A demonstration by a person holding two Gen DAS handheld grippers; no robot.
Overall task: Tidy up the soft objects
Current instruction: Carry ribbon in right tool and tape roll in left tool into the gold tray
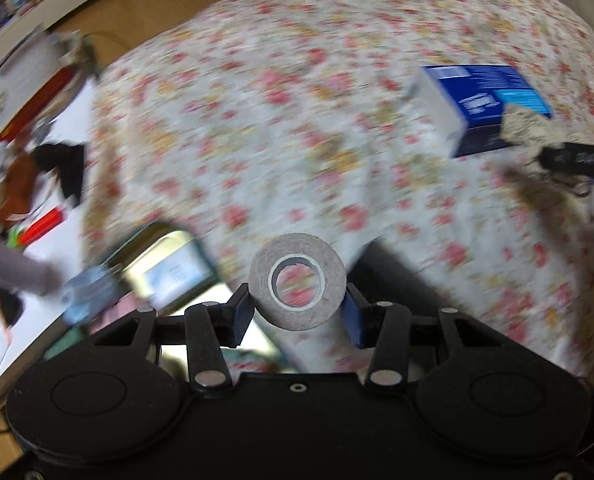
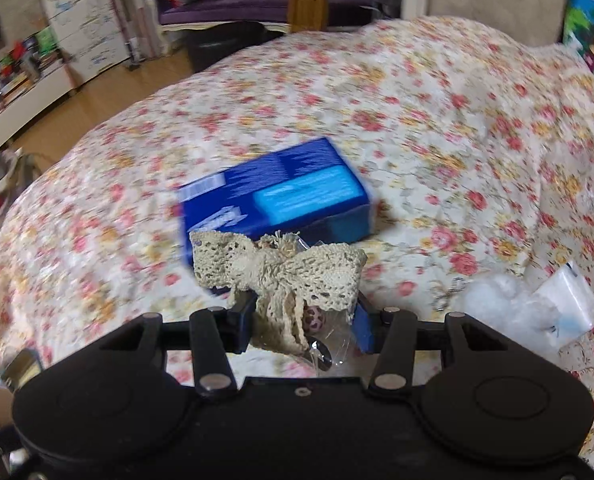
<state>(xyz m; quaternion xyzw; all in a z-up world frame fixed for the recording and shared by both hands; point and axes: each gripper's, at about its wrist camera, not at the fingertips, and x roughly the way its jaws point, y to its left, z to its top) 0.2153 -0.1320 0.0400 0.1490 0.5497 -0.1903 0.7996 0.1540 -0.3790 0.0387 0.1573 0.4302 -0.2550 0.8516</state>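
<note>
Gripping a grey tape roll (image 1: 297, 282) in left tool (image 1: 297, 312), lace bow (image 2: 277, 272) in right tool (image 2: 303, 326)

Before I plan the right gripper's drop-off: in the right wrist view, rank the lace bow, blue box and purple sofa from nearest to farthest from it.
1. Lace bow: clamped in the right gripper.
2. Blue box: on the floral bedspread, just behind the bow.
3. Purple sofa: across the room, top of view.
</note>
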